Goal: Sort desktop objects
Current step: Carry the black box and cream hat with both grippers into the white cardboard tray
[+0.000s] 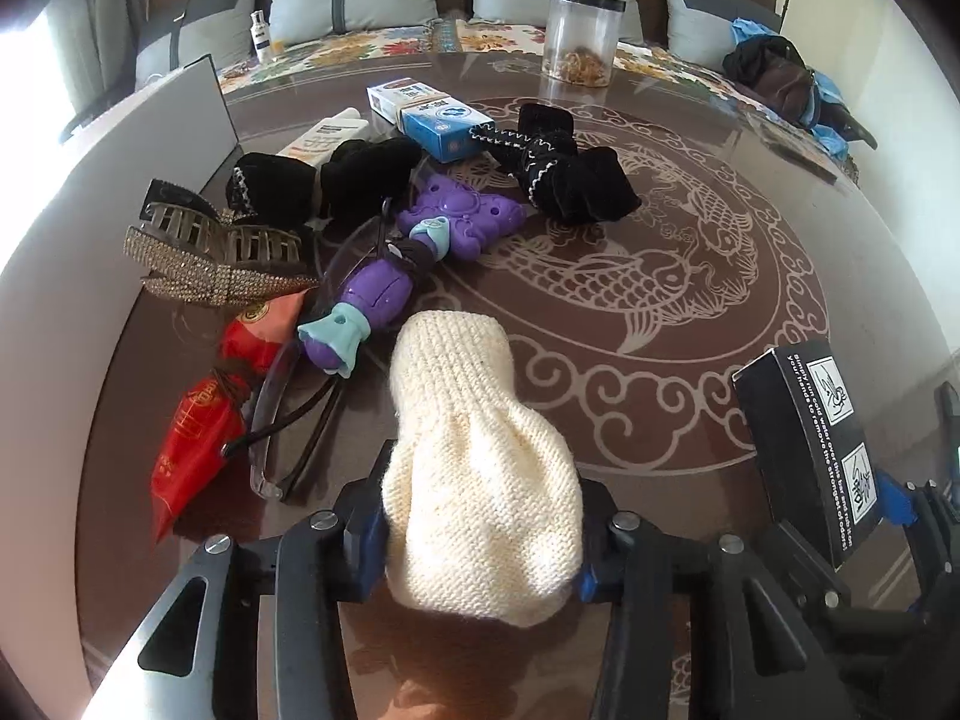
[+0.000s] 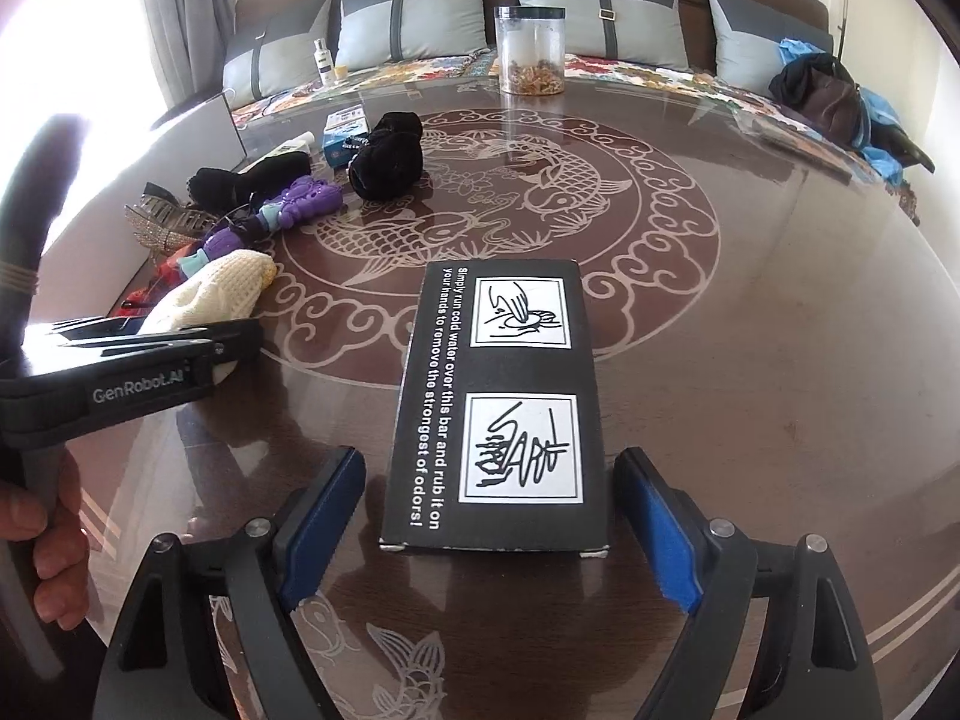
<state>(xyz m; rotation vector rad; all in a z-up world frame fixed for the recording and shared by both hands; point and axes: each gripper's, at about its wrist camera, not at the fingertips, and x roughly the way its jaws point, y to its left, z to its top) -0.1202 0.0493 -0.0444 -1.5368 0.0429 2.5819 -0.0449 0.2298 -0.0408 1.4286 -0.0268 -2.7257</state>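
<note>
A cream knitted sock (image 1: 474,480) lies between the fingers of my left gripper (image 1: 480,546), which is shut on its near end; it also shows in the right wrist view (image 2: 210,294). A black box with white drawings (image 2: 498,408) lies flat on the table between the blue pads of my right gripper (image 2: 489,534), which is open around its near end with gaps on both sides. The box shows in the left wrist view (image 1: 810,450) at the right.
A pile at the left holds a purple toy (image 1: 420,240), black velvet scrunchies (image 1: 564,168), a rhinestone hair claw (image 1: 210,252), red packets (image 1: 198,438), glasses (image 1: 282,420), blue-white boxes (image 1: 432,120). A clear jar (image 1: 579,36) stands at the back. A sofa lies beyond.
</note>
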